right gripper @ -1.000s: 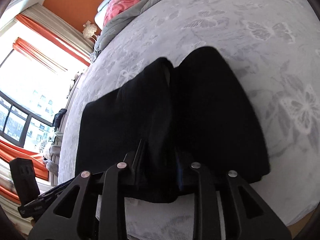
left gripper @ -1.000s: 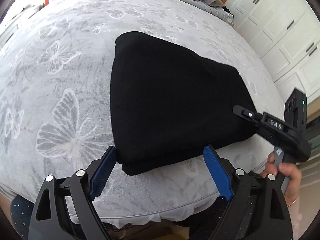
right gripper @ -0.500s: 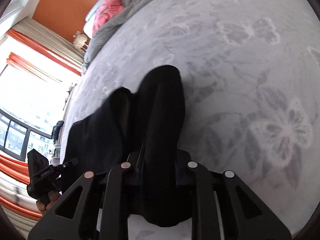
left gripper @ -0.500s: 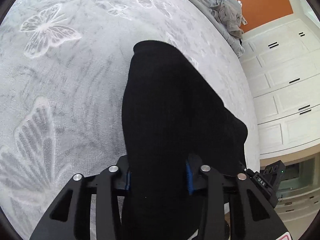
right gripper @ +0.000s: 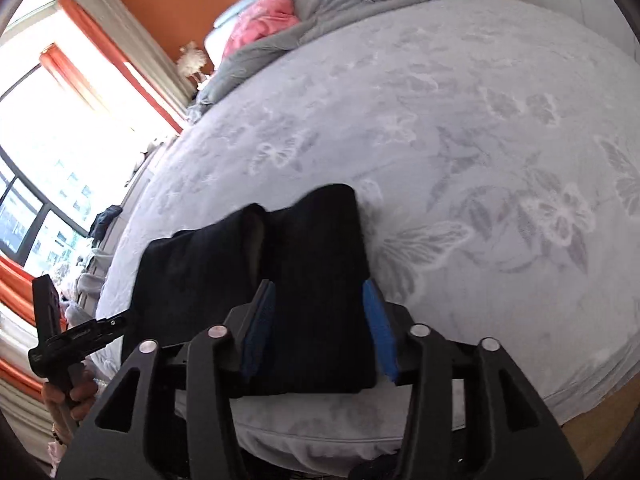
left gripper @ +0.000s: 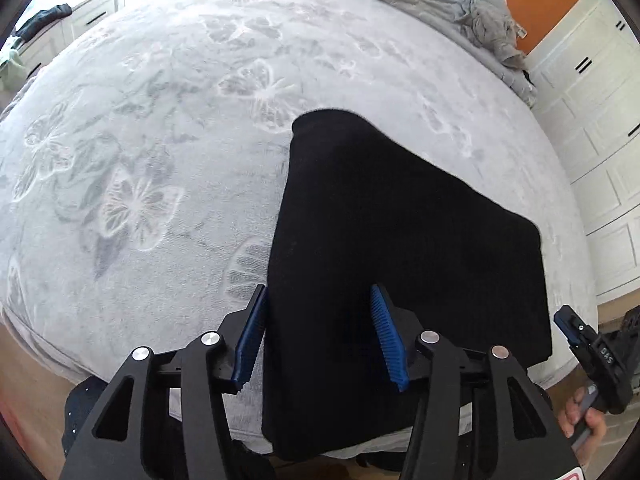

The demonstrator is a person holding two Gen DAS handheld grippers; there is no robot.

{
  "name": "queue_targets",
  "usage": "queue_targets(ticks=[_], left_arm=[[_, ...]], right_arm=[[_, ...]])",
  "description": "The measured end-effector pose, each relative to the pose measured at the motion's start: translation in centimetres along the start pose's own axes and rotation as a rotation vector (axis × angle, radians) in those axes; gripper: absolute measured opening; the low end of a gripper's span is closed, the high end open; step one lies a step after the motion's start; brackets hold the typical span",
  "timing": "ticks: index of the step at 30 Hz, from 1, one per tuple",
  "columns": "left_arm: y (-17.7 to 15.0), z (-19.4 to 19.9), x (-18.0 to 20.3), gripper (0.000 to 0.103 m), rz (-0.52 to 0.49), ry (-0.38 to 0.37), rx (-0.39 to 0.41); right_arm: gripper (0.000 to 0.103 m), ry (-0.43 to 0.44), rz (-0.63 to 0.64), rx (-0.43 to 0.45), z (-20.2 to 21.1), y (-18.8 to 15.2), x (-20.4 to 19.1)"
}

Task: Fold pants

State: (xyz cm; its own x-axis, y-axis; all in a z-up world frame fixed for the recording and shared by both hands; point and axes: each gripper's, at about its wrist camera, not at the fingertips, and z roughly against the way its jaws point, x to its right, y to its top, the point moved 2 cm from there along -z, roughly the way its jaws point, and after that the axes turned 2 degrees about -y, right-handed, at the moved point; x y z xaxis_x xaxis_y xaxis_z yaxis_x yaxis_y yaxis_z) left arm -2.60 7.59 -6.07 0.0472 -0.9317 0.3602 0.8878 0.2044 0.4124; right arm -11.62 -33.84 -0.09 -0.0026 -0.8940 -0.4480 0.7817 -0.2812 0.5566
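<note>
The black pants (left gripper: 404, 248) lie folded in a thick stack at the near edge of the grey butterfly-print bed (left gripper: 160, 128). My left gripper (left gripper: 322, 336) is open, its blue pads (left gripper: 250, 336) standing on either side of the stack's left near corner, which overhangs the bed edge. My right gripper (right gripper: 316, 330) is open too, its blue pads (right gripper: 378, 330) astride the right end of the pants (right gripper: 316, 280). Each gripper shows in the other's view: the right one (left gripper: 592, 352) at the far right, the left one (right gripper: 80, 332) at the far left.
Grey bedding and a pink pillow (right gripper: 264, 20) lie heaped at the head of the bed. White cabinet doors (left gripper: 600, 112) stand to the right of the bed. A bright window with orange curtains (right gripper: 52, 128) is on the left. Wooden floor (right gripper: 592, 420) shows below the bed edge.
Both grippers were shut on the pants half a second ago and have opened. The lifted fabric has dropped flat onto the bed, and both grippers have drawn back a little.
</note>
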Motion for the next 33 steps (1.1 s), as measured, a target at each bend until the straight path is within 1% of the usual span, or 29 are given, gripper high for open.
queue_targets(ticks=[2, 3, 4, 5, 7, 8, 9, 10, 11, 12, 13, 14, 15, 17, 19, 22, 25, 27, 29, 30, 31, 33], left_arm=[[-0.6, 1.9, 0.4, 0.058, -0.046, 0.031, 0.06], [-0.5, 2.5, 1.4, 0.064, -0.073, 0.049, 0.086], [-0.9, 3.3, 2.0, 0.066, -0.109, 0.065, 0.111], [-1.2, 4.1, 2.6, 0.069, -0.147, 0.087, 0.134], [-1.5, 4.8, 3.7, 0.072, -0.21, 0.137, 0.153], [-2.1, 5.1, 4.2, 0.074, -0.239, 0.154, 0.156], [-2.0, 5.0, 4.8, 0.075, -0.256, 0.161, 0.154], [-2.0, 5.0, 5.3, 0.075, -0.27, 0.168, 0.152], [-2.4, 5.1, 5.5, 0.075, -0.274, 0.172, 0.147], [-2.7, 5.2, 5.8, 0.075, -0.274, 0.167, 0.138], [-3.0, 5.2, 5.9, 0.075, -0.274, 0.158, 0.126], [-3.3, 5.0, 6.1, 0.075, -0.271, 0.155, 0.118], [-3.7, 5.0, 6.1, 0.075, -0.271, 0.152, 0.113], [-4.4, 5.2, 6.4, 0.075, -0.278, 0.155, 0.11], [-5.0, 5.3, 6.5, 0.075, -0.287, 0.167, 0.109], [-5.6, 5.6, 6.6, 0.075, -0.282, 0.168, 0.106], [-6.0, 6.1, 6.8, 0.075, -0.273, 0.174, 0.109], [-6.3, 6.6, 7.0, 0.075, -0.272, 0.173, 0.116], [-6.6, 7.0, 7.1, 0.077, -0.273, 0.175, 0.122], [-6.8, 7.1, 7.2, 0.078, -0.275, 0.176, 0.126], [-6.9, 7.2, 7.3, 0.078, -0.278, 0.176, 0.127], [-7.1, 7.0, 7.5, 0.078, -0.288, 0.18, 0.122]], right_arm=[[0.073, 0.071, 0.029, -0.048, -0.5, 0.1, -2.4], [0.077, 0.118, 0.035, -0.08, -1.3, -0.3, -3.4], [0.078, 0.144, 0.032, -0.114, -2.4, -0.8, -4.1], [0.079, 0.146, 0.021, -0.144, -3.6, -1.5, -4.9], [0.079, 0.176, -0.026, -0.213, -6.2, -2.6, -5.4], [0.079, 0.181, -0.052, -0.22, -6.9, -3.3, -5.4], [0.078, 0.182, -0.058, -0.198, -7.2, -3.6, -5.7], [0.072, 0.176, -0.046, -0.183, -7.3, -3.7, -6.1], [0.049, 0.166, -0.034, -0.186, -7.6, -3.8, -6.6], [0.031, 0.154, -0.038, -0.201, -7.8, -3.9, -7.0], [0.024, 0.152, -0.057, -0.202, -8.1, -3.7, -7.0], [0.019, 0.171, -0.075, -0.207, -8.2, -3.6, -7.0], [0.017, 0.18, -0.087, -0.205, -8.1, -3.3, -7.2], [0.016, 0.191, -0.069, -0.188, -7.2, -2.7, -8.1], [0.016, 0.216, -0.026, -0.166, -6.0, -1.5, -10.1], [0.016, 0.269, 0.067, -0.116, -3.6, 1.1, -14.3], [0.015, 0.343, 0.145, -0.024, 0.2, 4.2, -17.8], [0.015, 0.355, 0.196, 0.051, 3.1, 5.7, -18.9], [0.016, 0.319, 0.229, 0.093, 4.6, 5.9, -18.2], [0.016, 0.277, 0.23, 0.092, 4.3, 5.5, -17.0], [0.016, 0.237, 0.209, 0.065, 3.2, 4.8, -15.4], [0.016, 0.16, 0.111, -0.051, -0.9, 2.3, -10.1]])
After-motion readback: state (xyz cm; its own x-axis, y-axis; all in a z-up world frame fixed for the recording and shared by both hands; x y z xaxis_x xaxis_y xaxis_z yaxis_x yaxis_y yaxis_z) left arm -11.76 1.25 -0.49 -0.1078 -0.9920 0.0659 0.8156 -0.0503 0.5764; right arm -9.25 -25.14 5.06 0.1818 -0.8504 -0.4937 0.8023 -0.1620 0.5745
